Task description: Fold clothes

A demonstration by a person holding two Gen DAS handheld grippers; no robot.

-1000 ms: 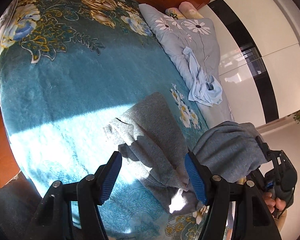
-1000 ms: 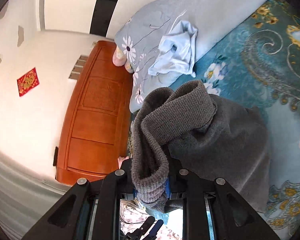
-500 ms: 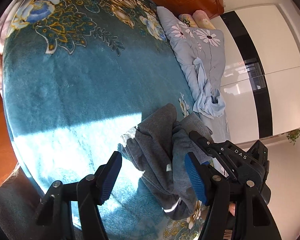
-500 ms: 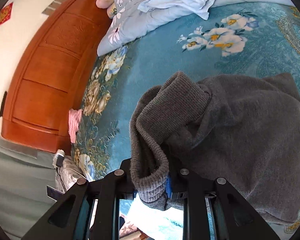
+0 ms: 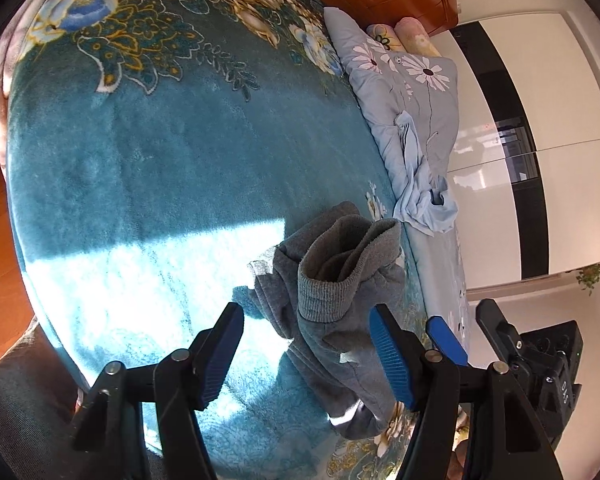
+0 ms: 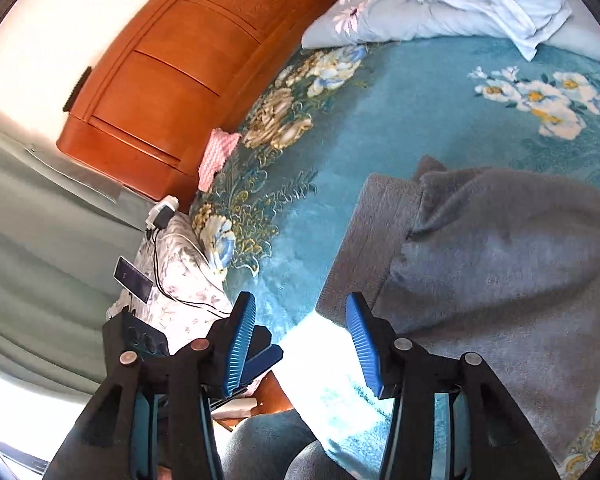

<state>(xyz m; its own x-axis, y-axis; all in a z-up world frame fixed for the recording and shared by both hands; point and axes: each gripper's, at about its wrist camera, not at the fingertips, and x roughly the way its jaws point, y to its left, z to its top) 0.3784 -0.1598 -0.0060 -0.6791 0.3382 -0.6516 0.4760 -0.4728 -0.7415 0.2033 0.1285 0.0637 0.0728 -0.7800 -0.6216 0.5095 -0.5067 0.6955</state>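
We have just let the grey garment [image 5: 336,312] go: our right gripper [image 6: 300,344], which was clenched on its ribbed cuff, is opening its jaws with nothing between them. The garment now lies doubled over on the teal blanket [image 5: 160,168]. Our left gripper [image 5: 306,354] hovers released over it. We judge this fold laid, ready for smoothing.

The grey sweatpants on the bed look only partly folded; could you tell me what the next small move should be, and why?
Probably bring the left gripper forward and close it on the ribbed cuff, to lay that leg flat. The grey sweatpants lie bunched on the teal blanket, the cuff standing up between the left fingers, which are apart. The right gripper is opening with nothing between its fingers.
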